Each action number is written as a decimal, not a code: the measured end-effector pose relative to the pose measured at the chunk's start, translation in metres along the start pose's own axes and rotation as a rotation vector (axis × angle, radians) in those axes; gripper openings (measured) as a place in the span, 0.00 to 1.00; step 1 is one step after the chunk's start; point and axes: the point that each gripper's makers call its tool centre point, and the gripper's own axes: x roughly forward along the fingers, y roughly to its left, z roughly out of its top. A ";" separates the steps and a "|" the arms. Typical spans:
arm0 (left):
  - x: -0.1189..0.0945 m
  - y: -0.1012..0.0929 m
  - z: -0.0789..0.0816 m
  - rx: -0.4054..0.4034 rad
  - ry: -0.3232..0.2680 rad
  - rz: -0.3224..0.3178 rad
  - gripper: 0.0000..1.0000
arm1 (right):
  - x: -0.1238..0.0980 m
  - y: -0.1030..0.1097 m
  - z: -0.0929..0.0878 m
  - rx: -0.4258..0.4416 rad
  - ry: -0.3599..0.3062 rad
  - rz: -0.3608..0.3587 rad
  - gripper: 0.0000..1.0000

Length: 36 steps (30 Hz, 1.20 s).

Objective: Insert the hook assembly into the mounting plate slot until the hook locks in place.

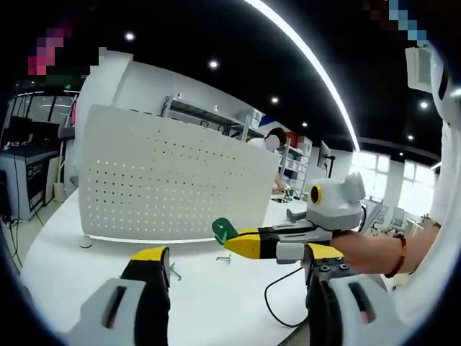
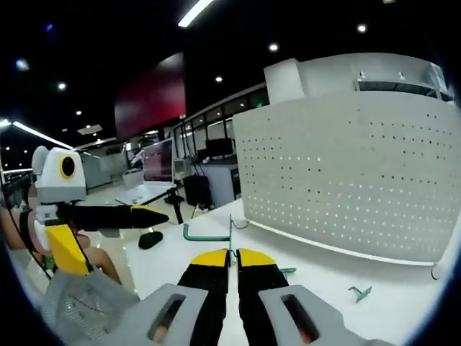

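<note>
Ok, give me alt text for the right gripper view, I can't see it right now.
The right tool, jaws shut, pinches a green hook and holds it up before a white perforated mounting plate standing on a white table. The left tool reaches in from the left, and another green hook lies on the table.

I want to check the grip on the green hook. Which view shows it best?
The right gripper view: the green hook rises from the right gripper, whose shut jaws pinch its wire stem, with its bent arm in clear profile. The left gripper view shows it smaller, at that gripper's tip.
</note>
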 end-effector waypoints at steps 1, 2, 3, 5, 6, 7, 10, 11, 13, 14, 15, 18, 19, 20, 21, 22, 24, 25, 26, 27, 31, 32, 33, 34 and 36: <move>0.000 0.000 0.000 -0.003 0.001 0.001 0.77 | 0.000 0.000 0.000 0.004 0.001 0.001 0.02; 0.000 0.001 0.000 -0.006 -0.001 0.005 0.76 | 0.001 0.000 0.000 0.003 -0.002 0.002 0.02; 0.000 0.002 0.000 -0.013 -0.001 0.010 0.75 | 0.001 0.000 0.001 -0.003 -0.005 0.003 0.02; 0.000 0.006 0.000 -0.024 -0.005 0.027 0.69 | 0.001 -0.001 0.002 -0.013 -0.016 -0.001 0.02; 0.000 0.007 0.000 -0.029 -0.005 0.033 0.67 | 0.001 0.000 0.003 -0.012 -0.021 0.003 0.02; 0.000 0.007 0.000 -0.030 -0.007 0.036 0.67 | 0.001 0.001 0.003 -0.008 -0.019 0.007 0.02; 0.000 0.010 0.002 -0.046 -0.021 0.046 0.65 | 0.003 0.004 0.001 -0.008 -0.014 0.018 0.02; 0.001 0.011 0.002 -0.051 -0.021 0.042 0.63 | 0.003 0.005 0.002 -0.002 -0.020 0.020 0.02; 0.001 0.012 0.001 -0.061 -0.016 0.042 0.60 | 0.003 0.006 0.002 0.012 -0.023 0.021 0.02; 0.001 0.012 0.001 -0.069 -0.016 0.038 0.58 | 0.003 0.007 0.002 0.008 -0.026 0.026 0.02; 0.002 0.012 0.000 -0.077 -0.015 0.039 0.55 | 0.003 0.008 0.003 0.004 -0.030 0.030 0.02; 0.002 0.012 0.000 -0.097 -0.016 0.034 0.49 | 0.004 0.011 0.003 0.009 -0.026 0.043 0.02; 0.002 0.012 0.000 -0.102 -0.016 0.033 0.46 | 0.003 0.013 0.005 -0.003 -0.038 0.051 0.02; 0.002 0.013 0.000 -0.109 -0.016 0.033 0.45 | 0.003 0.013 0.006 -0.002 -0.040 0.052 0.02; 0.003 0.013 -0.001 -0.119 -0.016 0.033 0.43 | 0.002 0.015 0.006 0.007 -0.039 0.058 0.02; 0.003 0.013 -0.001 -0.127 -0.017 0.031 0.42 | 0.002 0.015 0.006 0.006 -0.038 0.061 0.02; 0.004 0.013 -0.002 -0.146 -0.023 0.024 0.39 | 0.000 0.016 0.006 -0.002 -0.038 0.065 0.02; 0.004 0.011 -0.001 -0.166 -0.034 0.010 0.37 | 0.000 0.016 0.005 -0.003 -0.029 0.066 0.02; 0.004 0.010 -0.001 -0.182 -0.039 0.003 0.35 | -0.001 0.016 0.005 -0.004 -0.028 0.066 0.02; 0.004 0.010 -0.001 -0.198 -0.048 0.000 0.34 | -0.001 0.017 0.005 -0.004 -0.030 0.072 0.02; 0.005 0.008 -0.001 -0.230 -0.053 -0.020 0.25 | -0.002 0.017 0.006 -0.007 -0.033 0.071 0.02; 0.006 0.008 -0.001 -0.235 -0.048 -0.021 0.25 | -0.002 0.017 0.006 -0.005 -0.032 0.073 0.02; 0.006 0.009 -0.002 -0.245 -0.045 -0.017 0.26 | -0.002 0.018 0.007 -0.002 -0.035 0.074 0.02; 0.006 0.010 -0.001 -0.245 -0.047 -0.019 0.25 | -0.003 0.020 0.010 -0.006 -0.049 0.078 0.02; 0.006 0.010 0.002 -0.258 -0.057 -0.022 0.23 | -0.003 0.025 0.011 -0.005 -0.054 0.090 0.02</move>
